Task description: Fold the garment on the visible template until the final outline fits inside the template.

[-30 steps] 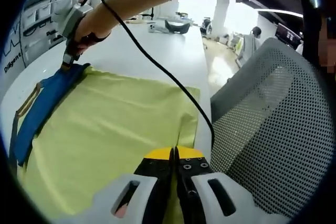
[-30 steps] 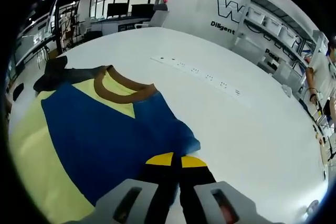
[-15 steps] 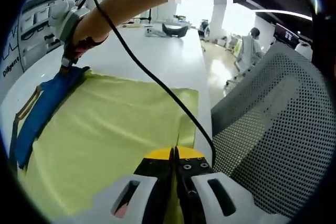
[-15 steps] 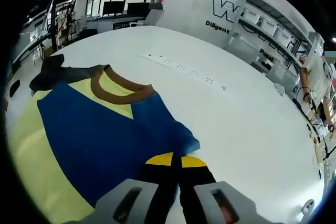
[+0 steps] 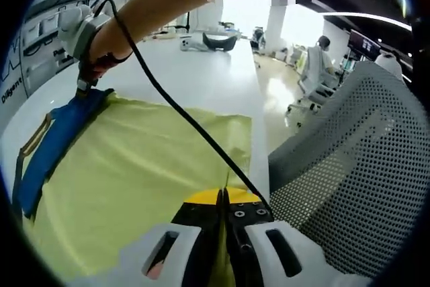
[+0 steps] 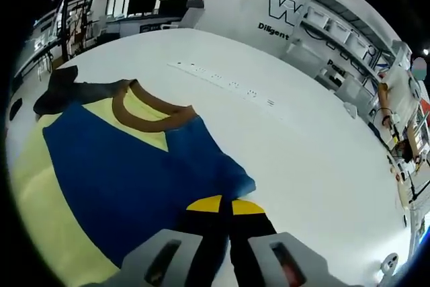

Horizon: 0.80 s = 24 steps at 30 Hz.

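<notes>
white table (image 6: 322, 159) bearing the garment (image 5: 134, 179), a yellow shirt with a blue panel and a brown neckband (image 6: 151, 120), spread flat across the near part of the surface; a grey mesh chair (image 5: 349, 173) stands just beside the table edge. left gripper (image 5: 223, 199): jaws closed on the near yellow hem, cloth running away from the tips. right gripper (image 6: 222, 205): jaws closed on the blue corner of the same shirt; in the left gripper view it appears at the far blue edge (image 5: 86, 84), held by a hand (image 5: 107, 38), with a black cable (image 5: 181, 112) trailing over the fabric. a white power strip (image 6: 222, 84) lies well apart from the shirt
</notes>
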Available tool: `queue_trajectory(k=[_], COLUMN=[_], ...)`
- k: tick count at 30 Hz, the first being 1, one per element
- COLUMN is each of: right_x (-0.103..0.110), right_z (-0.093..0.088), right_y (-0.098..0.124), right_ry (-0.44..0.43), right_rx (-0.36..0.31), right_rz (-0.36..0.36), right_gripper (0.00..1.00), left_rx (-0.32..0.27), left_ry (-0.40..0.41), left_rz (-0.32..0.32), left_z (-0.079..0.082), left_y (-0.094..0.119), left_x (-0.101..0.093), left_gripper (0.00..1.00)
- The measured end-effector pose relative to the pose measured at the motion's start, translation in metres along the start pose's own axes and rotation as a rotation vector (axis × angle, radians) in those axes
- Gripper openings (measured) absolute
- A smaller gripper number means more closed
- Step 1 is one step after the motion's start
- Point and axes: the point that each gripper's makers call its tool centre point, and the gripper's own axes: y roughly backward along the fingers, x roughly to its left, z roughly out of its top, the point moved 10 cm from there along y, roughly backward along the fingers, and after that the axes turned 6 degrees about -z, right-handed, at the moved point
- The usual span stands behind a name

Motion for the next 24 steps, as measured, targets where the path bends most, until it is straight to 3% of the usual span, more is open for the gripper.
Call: queue_trajectory(k=[11,24], right_x=[-0.005,-0.010], right_z=[-0.003,-0.005], right_y=[0.006,0.012], right_ry=[0.013,0.060], right_rx=[0.024,0.037], right_rz=[-0.039,-0.038], right_gripper=[0.00,0.00], left_rx=[-0.030,-0.017], left_ry=[0.043,-0.020], left_rz=[-0.017,-0.001], left_z=[0.003,0.010], left_y=[-0.008,-0.021], left_x=[-0.004,-0.009], left_gripper=[0.00,0.00])
